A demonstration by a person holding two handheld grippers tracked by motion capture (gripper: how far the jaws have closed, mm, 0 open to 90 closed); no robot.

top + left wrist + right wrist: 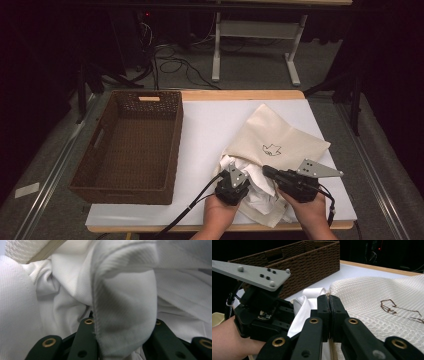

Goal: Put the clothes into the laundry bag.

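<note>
white table (pixel 210 125), basket (pixel 131 145), left view: cloth (pixel 125 315)

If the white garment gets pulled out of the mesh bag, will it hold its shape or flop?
Probably flop: the white garment folds limply between the left gripper's jaws. It looks light and thin, and it may drag the mesh bag, whose edge the right gripper pinches.

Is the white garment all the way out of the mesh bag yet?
Not yet. The white garment spills from the mesh bag's mouth, part still under the flap. The left gripper is clamped on a fold.
</note>
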